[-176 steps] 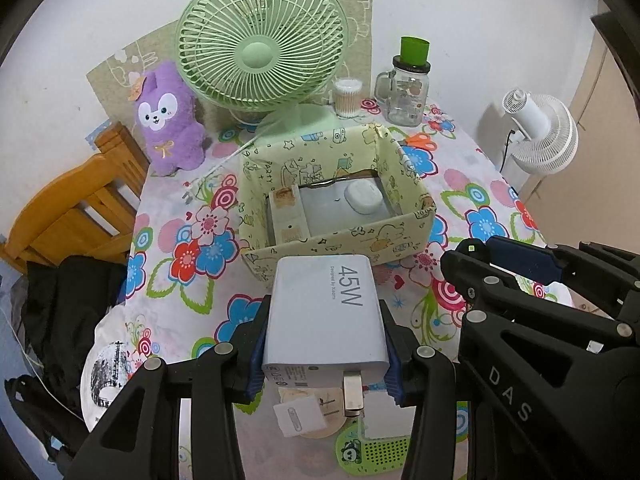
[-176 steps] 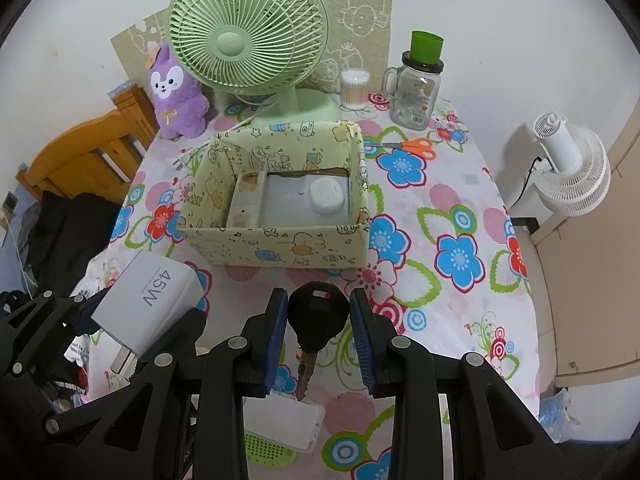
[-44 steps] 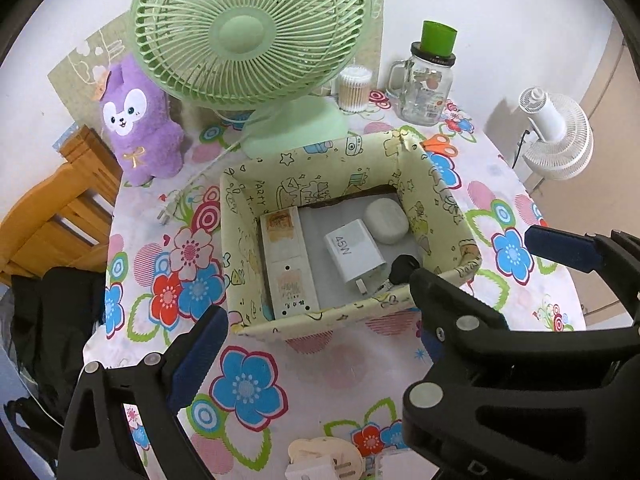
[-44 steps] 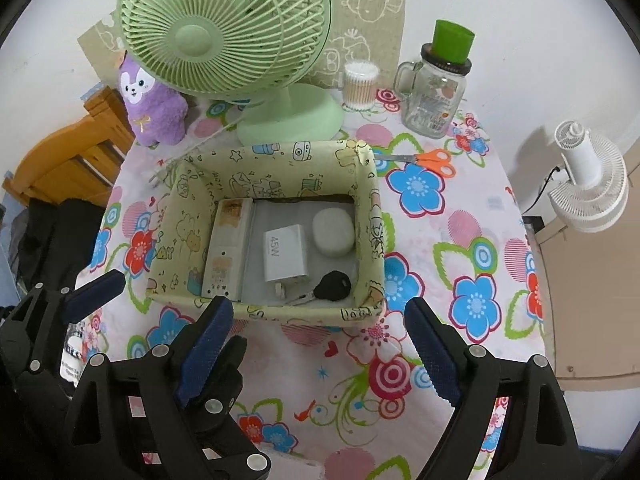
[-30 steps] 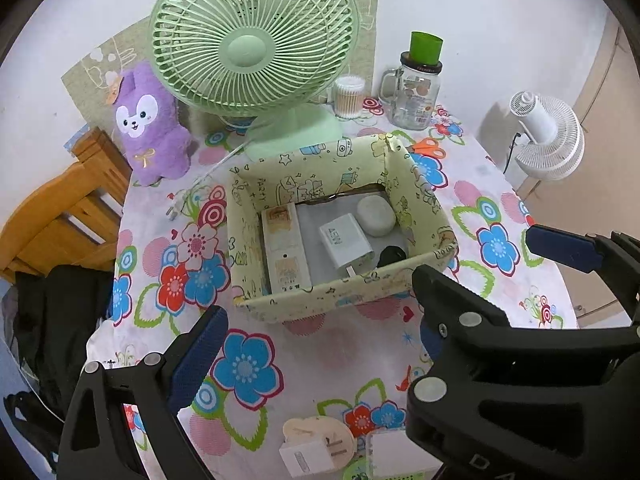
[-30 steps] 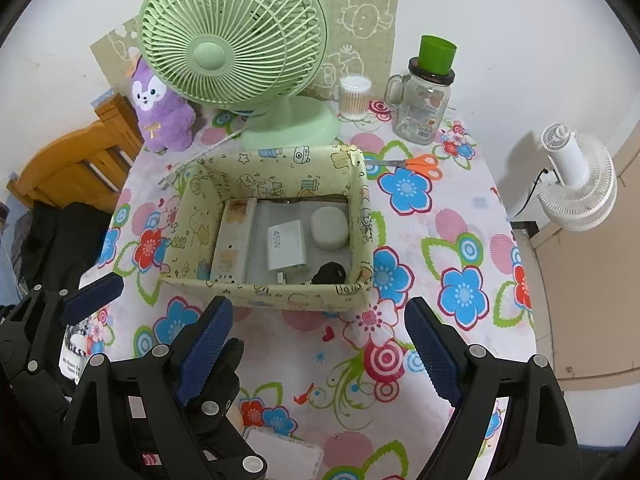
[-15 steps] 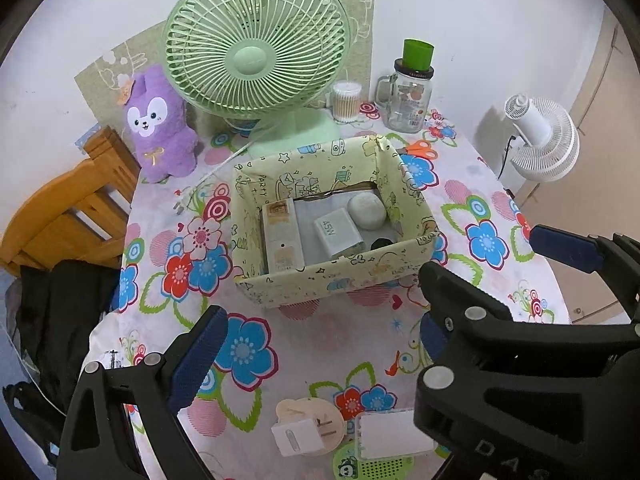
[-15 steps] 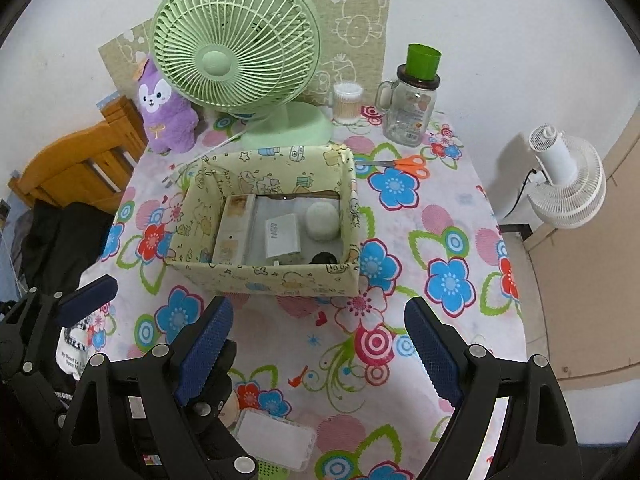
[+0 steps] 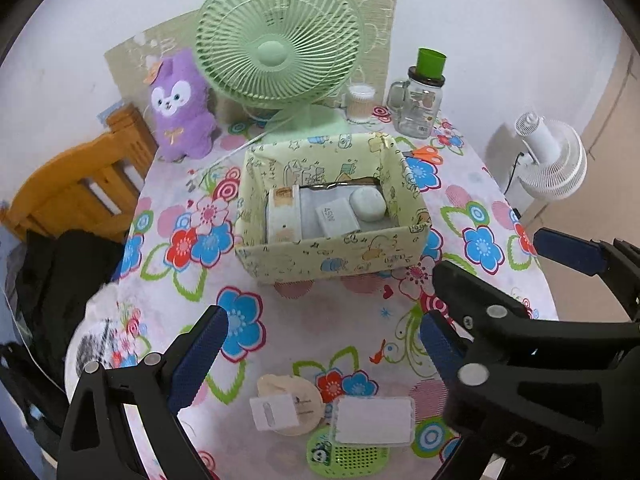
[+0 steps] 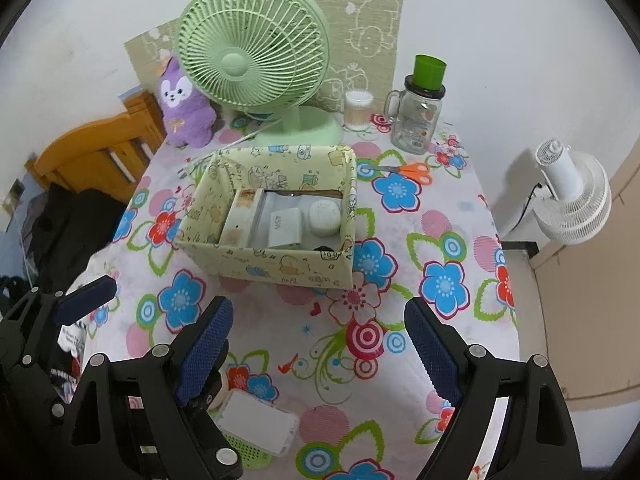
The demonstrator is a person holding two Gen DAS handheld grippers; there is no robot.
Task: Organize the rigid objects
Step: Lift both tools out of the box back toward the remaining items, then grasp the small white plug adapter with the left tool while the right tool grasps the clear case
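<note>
A pale green patterned box (image 9: 332, 254) (image 10: 276, 268) stands mid-table. Inside lie a white 45W charger (image 9: 337, 216) (image 10: 285, 227), a white oval case (image 9: 368, 205) (image 10: 325, 217), a long white strip (image 9: 282, 216) (image 10: 240, 220) and a black key, barely showing (image 10: 325, 248). My left gripper (image 9: 320, 344) is open and empty above the near table. My right gripper (image 10: 316, 344) is open and empty. Near the front edge lie a small white plug on a beige disc (image 9: 276, 412), a white rectangular case (image 9: 374, 420) (image 10: 256, 422) and a green perforated item (image 9: 348, 454).
A green desk fan (image 9: 276, 48), a purple plush (image 9: 178, 108), a cotton-swab jar (image 9: 359, 103), a glass jar with green cup (image 9: 420, 98) and orange scissors (image 10: 416, 170) stand at the back. A wooden chair (image 9: 76, 192) is left, a white fan (image 9: 552, 160) right.
Both grippers have pulled back and up from the box, open and empty. The charger and the key, held 5.9 s ago, now lie in the box.
</note>
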